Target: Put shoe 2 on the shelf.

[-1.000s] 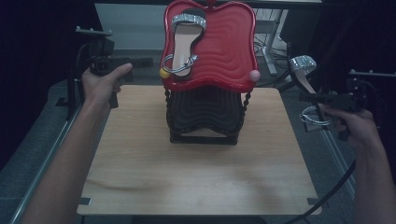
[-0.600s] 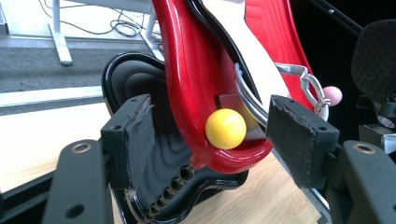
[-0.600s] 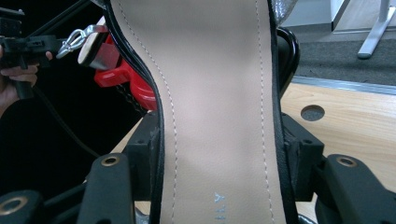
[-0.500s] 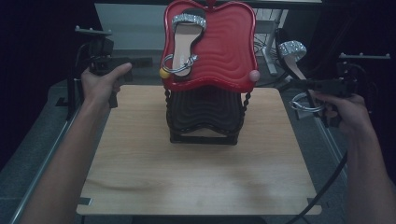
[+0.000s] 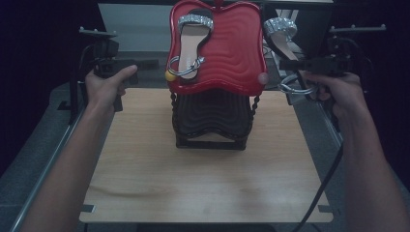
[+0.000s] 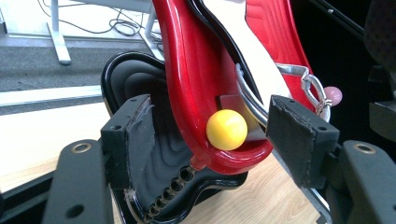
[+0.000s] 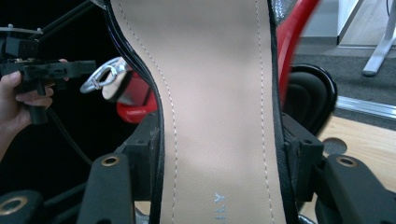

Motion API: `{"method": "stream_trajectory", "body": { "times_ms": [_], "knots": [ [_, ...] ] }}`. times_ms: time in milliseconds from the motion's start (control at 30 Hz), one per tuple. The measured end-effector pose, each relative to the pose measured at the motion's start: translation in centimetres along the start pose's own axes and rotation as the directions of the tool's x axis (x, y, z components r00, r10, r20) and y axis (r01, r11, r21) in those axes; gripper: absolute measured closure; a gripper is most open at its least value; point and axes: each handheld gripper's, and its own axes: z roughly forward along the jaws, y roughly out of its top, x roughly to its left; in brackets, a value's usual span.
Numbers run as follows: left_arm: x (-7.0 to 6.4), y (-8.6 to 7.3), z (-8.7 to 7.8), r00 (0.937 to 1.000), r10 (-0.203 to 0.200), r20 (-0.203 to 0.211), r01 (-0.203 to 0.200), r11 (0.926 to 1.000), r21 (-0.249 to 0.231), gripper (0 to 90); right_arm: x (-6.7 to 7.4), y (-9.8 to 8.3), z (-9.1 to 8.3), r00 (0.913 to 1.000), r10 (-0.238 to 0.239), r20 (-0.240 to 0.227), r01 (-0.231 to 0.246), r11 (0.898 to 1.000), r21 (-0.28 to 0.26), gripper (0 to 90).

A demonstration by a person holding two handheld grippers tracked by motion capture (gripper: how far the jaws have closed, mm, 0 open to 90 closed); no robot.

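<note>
A red wavy tray (image 5: 232, 53) tops a black stand (image 5: 212, 116) at the back of the wooden table. A beige sandal (image 5: 191, 43) with a glittery strap lies on the tray. Its mate (image 5: 280, 34) hangs just right of the tray's upper corner, with my right gripper (image 5: 295, 65) shut on its sole (image 7: 215, 93); that sandal's ankle strap ring (image 5: 295, 87) dangles below. My left gripper (image 5: 153, 63) stands open at the tray's left edge. In the left gripper view its jaws frame the tray's corner (image 6: 187, 70) and a yellow ball (image 6: 227, 129) without touching them.
A pink ball (image 5: 262, 78) sits at the tray's right lower corner. The wooden tabletop (image 5: 193, 169) lies bare in front of the stand. Grey floor and metal rails border the table on both sides; a white desk leg (image 6: 58, 32) stands farther back.
My right gripper has carried the sandal up and to the left, from beside the table's right edge to the red tray's upper right corner. The left gripper has stayed put.
</note>
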Motion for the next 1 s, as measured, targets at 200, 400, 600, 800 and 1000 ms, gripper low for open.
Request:
{"method": "stream_trajectory", "body": {
  "times_ms": [200, 400, 600, 800, 1000],
  "knots": [
    [0.1, 0.1, -0.2, 1.0000, -0.008, 0.000, 0.008, 1.0000, -0.005, 32.2, 2.0, 2.1, 1.7, 0.9997, -0.008, 0.021, 0.008, 1.000, 0.005, 42.8],
    [0.1, 0.1, -0.4, 1.0000, -0.004, 0.004, 0.004, 1.0000, -0.004, 32.2, 3.8, 3.7, 3.8, 0.9995, -0.006, 0.031, 0.006, 1.000, 0.013, 42.8],
    [0.0, 0.4, -0.7, 1.0000, -0.006, 0.003, 0.006, 0.9999, -0.015, 32.2, 5.1, 4.8, 6.8, 0.9980, 0.011, 0.062, -0.013, 0.999, 0.031, 42.8],
    [0.1, 0.6, -1.0, 1.0000, -0.007, 0.005, 0.007, 0.9998, -0.017, 32.2, 5.4, 5.4, 8.4, 0.9968, 0.045, 0.065, -0.046, 0.999, 0.022, 42.8],
    [-0.1, 0.6, -0.8, 1.0000, 0.001, 0.002, -0.001, 0.9999, -0.012, 32.2, 5.1, 5.3, 10.1, 0.9905, 0.061, 0.123, -0.064, 0.998, 0.023, 42.7]
  ]
}}
